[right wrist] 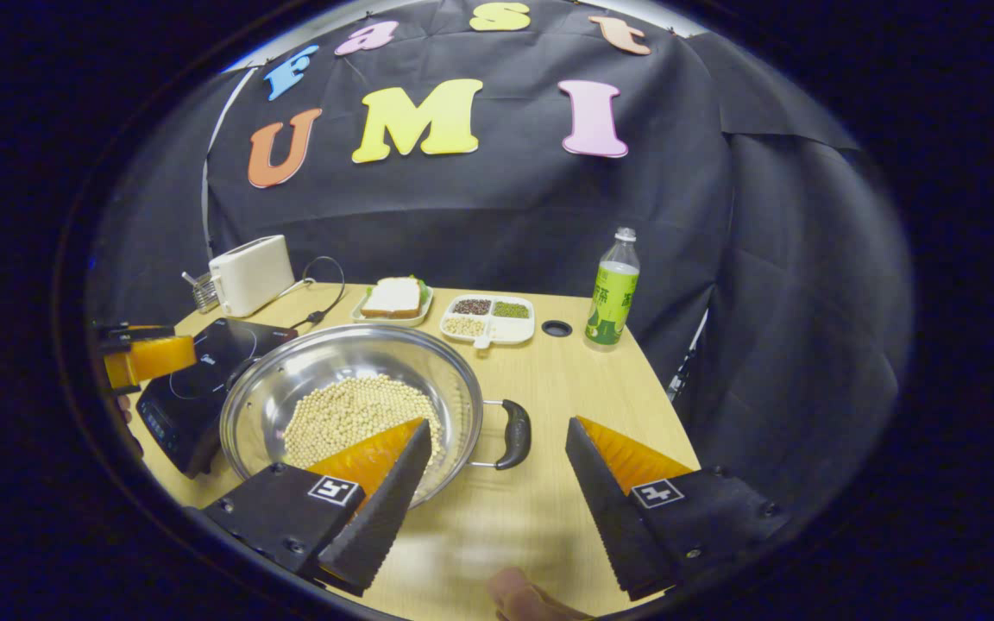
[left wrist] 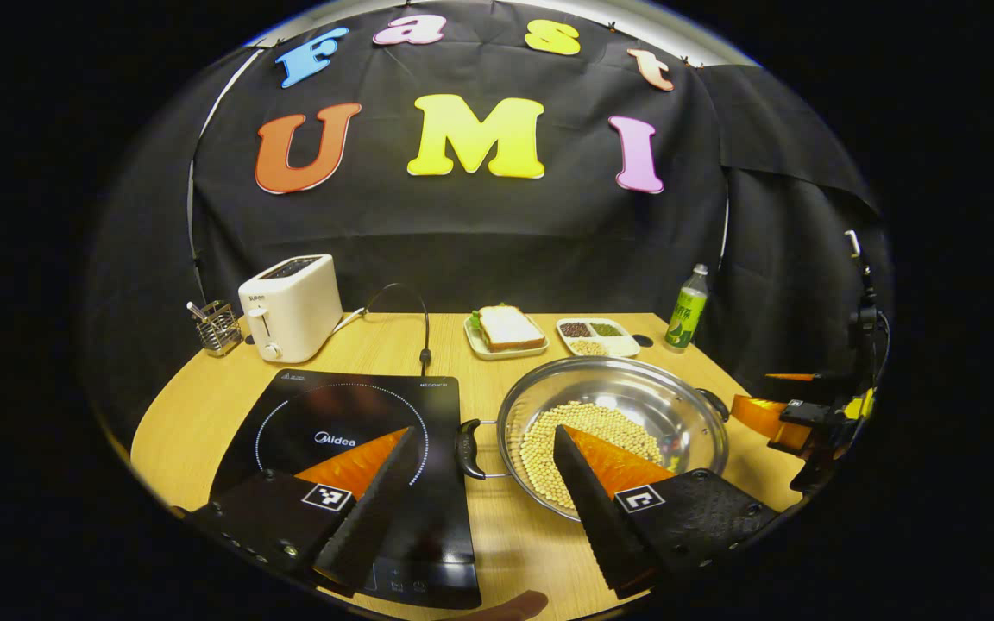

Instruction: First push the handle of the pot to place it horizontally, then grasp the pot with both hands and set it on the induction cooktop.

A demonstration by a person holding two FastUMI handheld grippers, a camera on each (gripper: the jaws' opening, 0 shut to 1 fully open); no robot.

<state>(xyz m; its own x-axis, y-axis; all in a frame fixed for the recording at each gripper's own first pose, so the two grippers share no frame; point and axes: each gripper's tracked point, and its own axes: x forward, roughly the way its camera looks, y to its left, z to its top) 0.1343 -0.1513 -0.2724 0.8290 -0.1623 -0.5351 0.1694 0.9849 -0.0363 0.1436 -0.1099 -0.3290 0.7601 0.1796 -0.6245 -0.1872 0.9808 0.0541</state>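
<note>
A steel pot holding soybeans sits on the wooden table just right of the black induction cooktop. Its two black side handles point left and right, so they lie level across the table. My left gripper is open and hovers low, with the left handle in the gap between its fingers. In the right gripper view the pot is at left, and my right gripper is open around the right handle. Neither gripper touches a handle.
A white toaster with its cable and a wire utensil holder stand at the back left. A sandwich plate, a divided dish of beans and a green bottle line the back. The table edge runs close on the right.
</note>
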